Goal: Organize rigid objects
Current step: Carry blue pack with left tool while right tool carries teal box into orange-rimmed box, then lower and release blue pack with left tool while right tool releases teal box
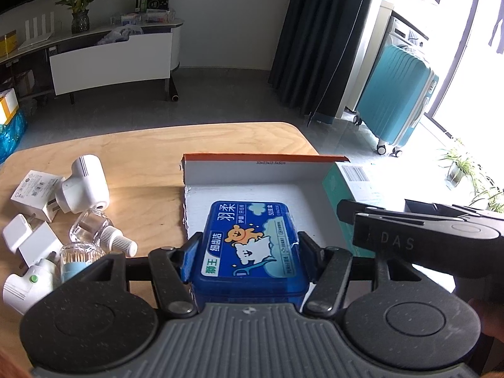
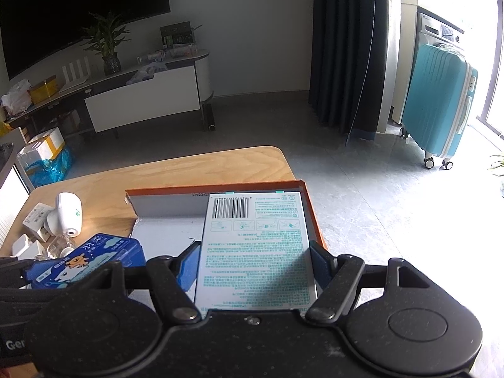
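Note:
My left gripper [image 1: 250,256] is shut on a blue plastic floss-pick box [image 1: 252,245] with a cartoon bear label, held over the left part of an orange-rimmed cardboard tray [image 1: 267,159]. My right gripper [image 2: 255,263] is shut on a white and teal carton [image 2: 256,249] with a barcode, its pads pressing on both long sides. That carton sits along the tray's right wall [image 2: 312,208]. The same carton [image 1: 349,182] shows at the right in the left wrist view, behind the right gripper's black body. The blue box [image 2: 91,261] appears at the lower left in the right wrist view.
On the wooden table [image 1: 141,157] left of the tray lie white plug-in devices [image 1: 83,186], white adapters [image 1: 30,236], a clear refill bottle [image 1: 100,231] and a toothpick jar [image 1: 78,256]. The table's far edge drops to the grey floor. A teal suitcase [image 2: 441,100] stands far right.

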Motion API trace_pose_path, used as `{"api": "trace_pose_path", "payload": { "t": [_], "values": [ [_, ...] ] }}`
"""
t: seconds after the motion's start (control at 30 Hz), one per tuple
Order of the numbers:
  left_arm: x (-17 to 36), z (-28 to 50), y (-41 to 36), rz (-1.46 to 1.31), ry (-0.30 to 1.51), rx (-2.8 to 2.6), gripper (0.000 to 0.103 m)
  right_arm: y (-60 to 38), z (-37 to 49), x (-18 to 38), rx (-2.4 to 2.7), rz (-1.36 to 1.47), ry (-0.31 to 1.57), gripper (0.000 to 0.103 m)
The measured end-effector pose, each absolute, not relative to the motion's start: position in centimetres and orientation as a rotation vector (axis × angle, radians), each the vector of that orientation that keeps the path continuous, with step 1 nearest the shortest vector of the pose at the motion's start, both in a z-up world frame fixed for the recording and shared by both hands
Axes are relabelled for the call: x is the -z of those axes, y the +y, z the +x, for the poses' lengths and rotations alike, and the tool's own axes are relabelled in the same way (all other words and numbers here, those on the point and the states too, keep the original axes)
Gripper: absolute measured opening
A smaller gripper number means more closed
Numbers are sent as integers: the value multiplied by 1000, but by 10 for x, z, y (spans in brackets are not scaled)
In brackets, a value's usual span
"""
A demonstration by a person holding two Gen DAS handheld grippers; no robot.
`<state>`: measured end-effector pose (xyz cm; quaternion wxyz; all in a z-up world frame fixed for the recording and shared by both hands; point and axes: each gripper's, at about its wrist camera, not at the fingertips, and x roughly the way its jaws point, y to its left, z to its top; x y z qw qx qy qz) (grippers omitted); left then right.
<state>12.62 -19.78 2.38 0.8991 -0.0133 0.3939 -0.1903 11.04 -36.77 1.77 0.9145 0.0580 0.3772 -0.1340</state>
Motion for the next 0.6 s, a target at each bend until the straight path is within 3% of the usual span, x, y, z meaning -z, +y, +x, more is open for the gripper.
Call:
{"api": "trace_pose_path", "payload": {
  "t": [0.53, 0.6],
  "values": [
    [-15, 146, -205, -28, 845, 395, 63, -380, 151, -8, 283, 95, 795, 84],
    [-14, 149, -209, -32, 847, 399, 63, -383, 150, -10, 287, 96, 771, 89]
  ]
}}
